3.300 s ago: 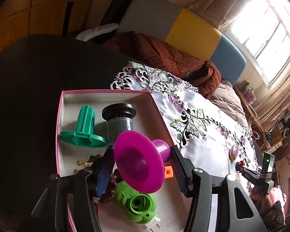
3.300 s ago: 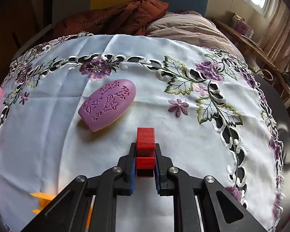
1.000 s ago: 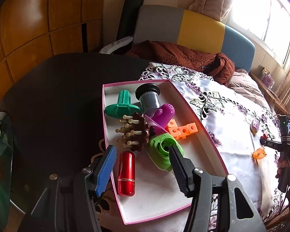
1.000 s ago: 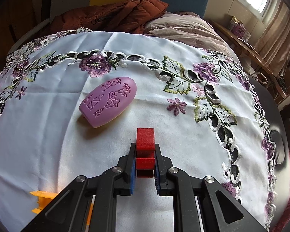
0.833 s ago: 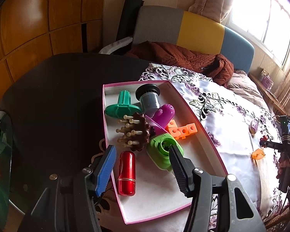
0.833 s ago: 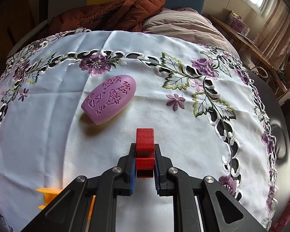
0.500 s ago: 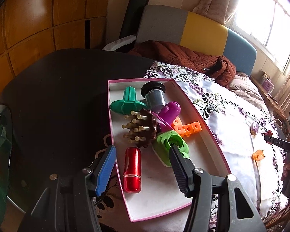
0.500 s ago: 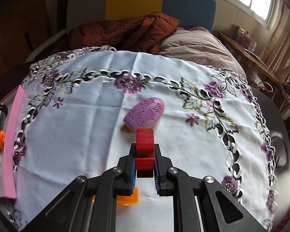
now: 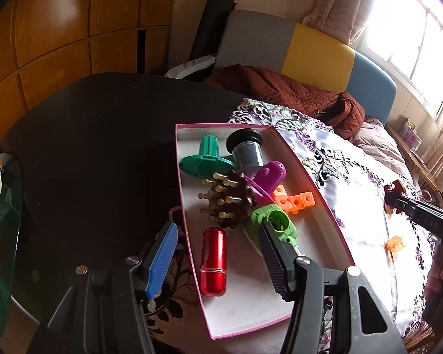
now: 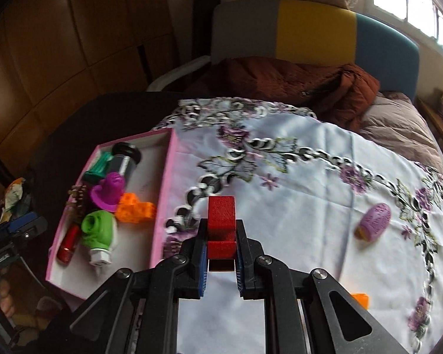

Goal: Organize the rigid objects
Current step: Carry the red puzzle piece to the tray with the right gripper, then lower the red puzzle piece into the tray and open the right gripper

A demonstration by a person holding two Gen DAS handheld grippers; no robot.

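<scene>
L gripper [image 9: 218,250] hangs above the near end of the pink-walled box [image 9: 325,203], jaws spread wide w/ nothing between them; blue pad on its left finger, ribbed black pad on the right.

Inside the box, L to R in the left wrist view: teal flanged piece [image 9: 206,162] at the far-left corner, red metallic cylinder [image 9: 212,261] lying lengthwise nearer the front, brown spiked massager [image 9: 229,202] approx mid-box, grey cup w/ black rim [image 9: 246,152] upright at the far end, green round toy [image 9: 270,227] partly behind the right finger, purple funnel-shaped piece [image 9: 267,178] lying against the cup, orange linked cubes [image 9: 294,199] by the right wall.

Box sits at the edge of the embroidered white tablecloth [image 10: 310,177], on a dark round table [image 9: 103,135].

R gripper [image 10: 221,244] is over the cloth, just right of the box's wall, clamped on a red block [image 10: 221,221] that sticks out past the fingertips.

Further right on the cloth: small orange piece [image 10: 361,299] near the gripper body, and a lilac oval pad [image 10: 373,221], well apart from the box.
</scene>
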